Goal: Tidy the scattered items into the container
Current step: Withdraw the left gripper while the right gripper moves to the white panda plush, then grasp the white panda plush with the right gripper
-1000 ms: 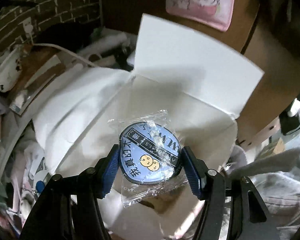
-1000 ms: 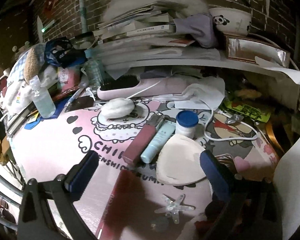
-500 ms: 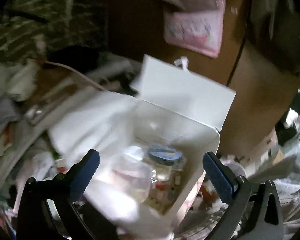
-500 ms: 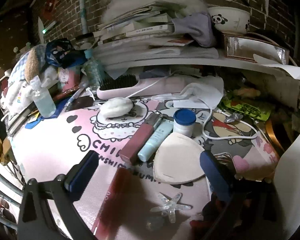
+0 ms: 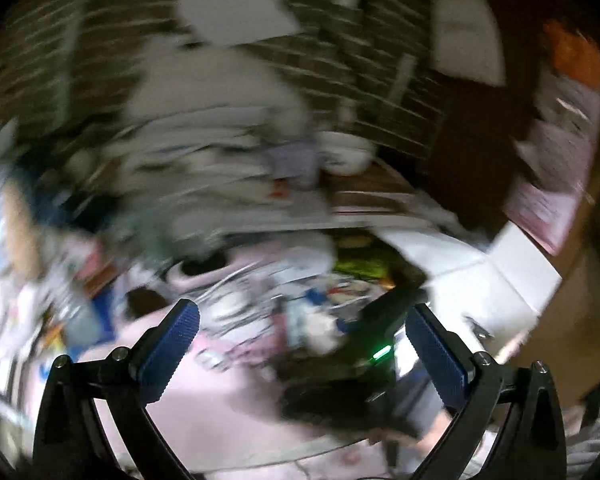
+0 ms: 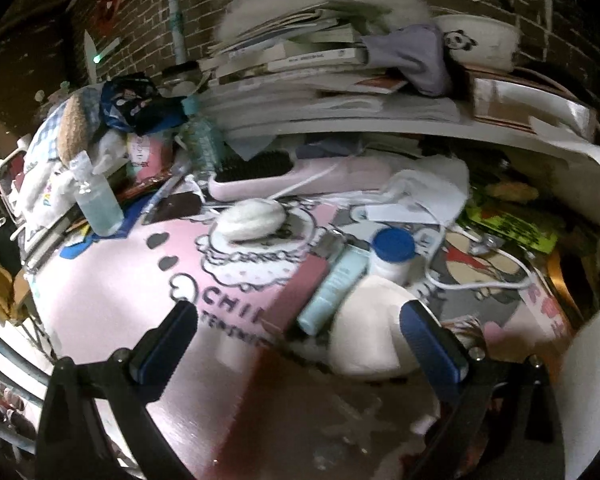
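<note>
Mint tube lies flat — cap end toward the shelf (beside a maroon tube) — both hand-held grippers gape empty.

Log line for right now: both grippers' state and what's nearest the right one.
left gripper: open, empty, view blurred | right gripper: open, empty | nearest: dark red tube, pale blue tube, white pad

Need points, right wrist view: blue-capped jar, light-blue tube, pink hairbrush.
blue-capped jar [image 6: 393, 245]: right wrist view, on the blue lid.
light-blue tube [image 6: 334, 286]: right wrist view, mid-body of the tube.
pink hairbrush [image 6: 260, 168]: right wrist view, on the dark bristle patch.
</note>
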Tool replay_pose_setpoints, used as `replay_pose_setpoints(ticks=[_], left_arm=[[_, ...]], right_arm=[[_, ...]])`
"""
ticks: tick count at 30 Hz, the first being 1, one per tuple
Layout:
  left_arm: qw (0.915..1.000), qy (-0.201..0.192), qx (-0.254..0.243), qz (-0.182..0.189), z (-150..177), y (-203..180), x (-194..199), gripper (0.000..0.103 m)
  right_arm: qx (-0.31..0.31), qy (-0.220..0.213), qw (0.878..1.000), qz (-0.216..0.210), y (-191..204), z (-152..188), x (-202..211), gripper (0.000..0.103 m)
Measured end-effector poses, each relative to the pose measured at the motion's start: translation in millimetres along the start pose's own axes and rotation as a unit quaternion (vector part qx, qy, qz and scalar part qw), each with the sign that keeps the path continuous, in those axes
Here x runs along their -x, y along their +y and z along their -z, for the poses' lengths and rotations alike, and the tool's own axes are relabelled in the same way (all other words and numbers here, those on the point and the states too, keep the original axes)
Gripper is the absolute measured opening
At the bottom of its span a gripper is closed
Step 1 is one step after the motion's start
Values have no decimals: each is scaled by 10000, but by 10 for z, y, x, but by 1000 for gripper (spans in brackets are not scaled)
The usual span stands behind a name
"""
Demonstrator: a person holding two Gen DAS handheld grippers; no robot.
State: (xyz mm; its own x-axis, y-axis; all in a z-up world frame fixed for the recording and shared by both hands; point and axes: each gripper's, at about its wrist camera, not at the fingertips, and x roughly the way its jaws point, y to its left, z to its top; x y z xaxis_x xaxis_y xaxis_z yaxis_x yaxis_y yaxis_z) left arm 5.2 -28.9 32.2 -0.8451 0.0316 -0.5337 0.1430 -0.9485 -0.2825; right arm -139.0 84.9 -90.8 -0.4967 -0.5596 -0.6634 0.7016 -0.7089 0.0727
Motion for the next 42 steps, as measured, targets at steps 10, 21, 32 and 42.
replay_pose_setpoints(ticks=[10,21,32,42], left_arm=[[9977,237,447,-452,467,506,-55,103],[9975,363,447,-419,615,595,-184,103],[9965,481,474,-488,622,642,-265,103],[9961,575,441,-498,637,598,-320,103]], right_arm=[[235,530,9980,-262,232,-421,-428,101],[508,874,9946,219,333,-641,-892,101],[497,1018,9931,294,318,-623,-1075,76],[462,1000,9938,155,315,-633,-1070,48]])
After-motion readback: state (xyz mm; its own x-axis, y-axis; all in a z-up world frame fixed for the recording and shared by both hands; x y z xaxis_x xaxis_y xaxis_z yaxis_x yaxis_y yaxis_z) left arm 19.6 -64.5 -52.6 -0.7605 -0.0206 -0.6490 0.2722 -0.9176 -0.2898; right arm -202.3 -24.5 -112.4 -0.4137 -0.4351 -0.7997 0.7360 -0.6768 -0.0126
